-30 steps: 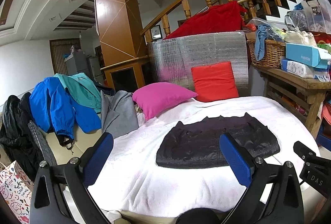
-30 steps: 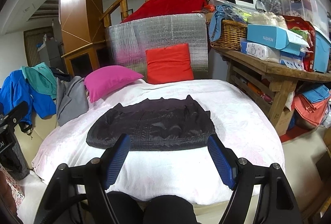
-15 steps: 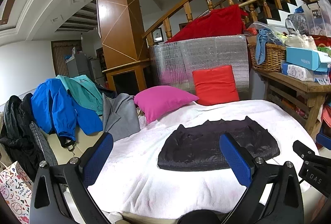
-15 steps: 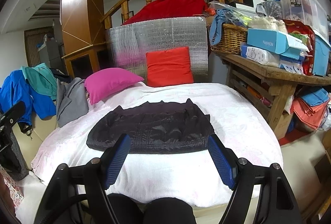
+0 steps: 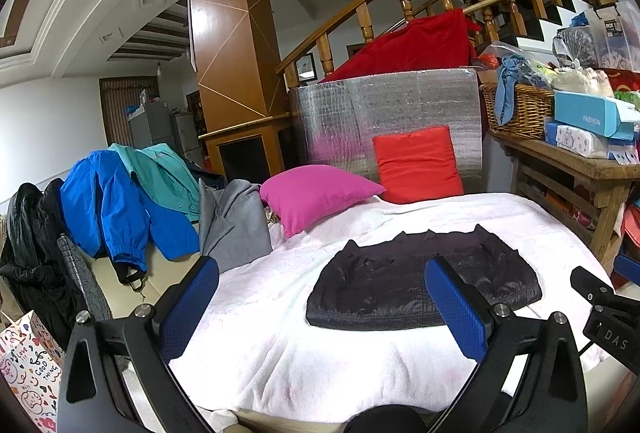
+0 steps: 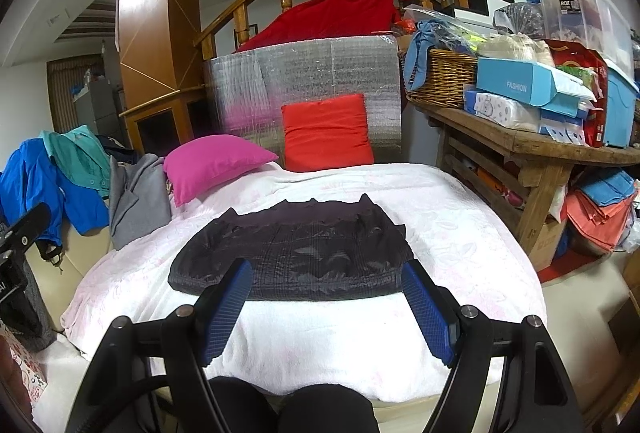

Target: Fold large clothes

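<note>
Left wrist view: left gripper (image 5: 320, 307) spread wide, empty, pulled slightly back.
Right gripper (image 6: 326, 307): likewise released.
Folded black quilted jacket (image 6: 292, 253): ahead of both, unmoved; fold looks finished.

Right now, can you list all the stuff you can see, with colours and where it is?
black jacket: 1, black, folded flat on the white blanket
white blanket: 1, white, covers the surface
pink pillow: 1, pink, back left of the blanket
red cushion: 1, red, leaning against the silver panel
silver panel: 1, silver, behind the cushion
blue jacket: 1, blue, piled at left
grey coat: 1, grey, beside the pillow
wicker basket: 1, brown, on the wooden table
left tool: 1, blue pads, open, empty
right tool: 1, blue pads, open, empty
</note>
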`<state>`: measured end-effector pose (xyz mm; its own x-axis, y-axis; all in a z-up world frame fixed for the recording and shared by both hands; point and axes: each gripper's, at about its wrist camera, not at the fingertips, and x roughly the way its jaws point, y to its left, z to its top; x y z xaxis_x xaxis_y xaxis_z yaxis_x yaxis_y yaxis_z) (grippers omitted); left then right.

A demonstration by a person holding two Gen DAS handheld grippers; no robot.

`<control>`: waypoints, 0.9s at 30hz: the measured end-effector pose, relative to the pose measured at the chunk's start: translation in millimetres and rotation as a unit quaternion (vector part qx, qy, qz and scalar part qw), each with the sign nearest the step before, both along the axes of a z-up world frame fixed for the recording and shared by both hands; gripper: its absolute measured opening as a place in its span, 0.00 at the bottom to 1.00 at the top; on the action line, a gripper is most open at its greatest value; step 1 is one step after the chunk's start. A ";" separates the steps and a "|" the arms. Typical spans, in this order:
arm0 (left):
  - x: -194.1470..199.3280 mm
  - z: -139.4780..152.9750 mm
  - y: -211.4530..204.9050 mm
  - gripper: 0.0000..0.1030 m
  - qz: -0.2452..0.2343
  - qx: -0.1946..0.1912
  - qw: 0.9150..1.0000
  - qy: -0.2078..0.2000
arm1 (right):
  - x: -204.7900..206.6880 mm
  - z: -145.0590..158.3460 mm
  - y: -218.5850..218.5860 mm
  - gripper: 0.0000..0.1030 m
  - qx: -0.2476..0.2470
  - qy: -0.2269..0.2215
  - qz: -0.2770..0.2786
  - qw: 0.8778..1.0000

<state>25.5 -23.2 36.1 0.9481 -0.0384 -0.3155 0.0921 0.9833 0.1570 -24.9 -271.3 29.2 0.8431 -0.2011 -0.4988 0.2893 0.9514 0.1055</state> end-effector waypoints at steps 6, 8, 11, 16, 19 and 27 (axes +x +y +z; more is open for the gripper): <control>0.8 -1.3 1.1 1.00 -0.002 0.001 1.000 0.002 | -0.7 0.3 0.5 0.78 0.001 0.000 -0.001 1.000; 0.7 -1.6 1.5 1.00 -0.001 0.000 1.000 0.002 | -1.2 0.8 0.6 0.78 -0.001 -0.001 -0.002 1.000; 0.7 -1.8 1.9 1.00 -0.001 -0.001 1.000 0.003 | -1.7 0.6 1.0 0.78 -0.003 -0.001 -0.002 1.000; 0.3 -3.6 3.7 1.00 0.000 -0.003 1.000 0.004 | -2.0 0.5 1.6 0.78 -0.004 0.000 -0.002 1.000; 0.4 -4.3 4.8 1.00 0.001 -0.004 1.000 0.004 | -2.0 0.2 3.3 0.78 -0.006 0.000 -0.001 1.000; 3.1 -7.0 8.4 1.00 0.004 -0.008 1.000 0.010 | 0.1 -2.7 9.0 0.78 -0.009 0.007 0.001 1.000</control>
<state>28.6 -14.7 29.1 0.9417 -0.0352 -0.3347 0.0866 0.9864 0.1398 -24.8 -262.4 26.5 0.8365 -0.2078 -0.5069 0.2883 0.9538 0.0847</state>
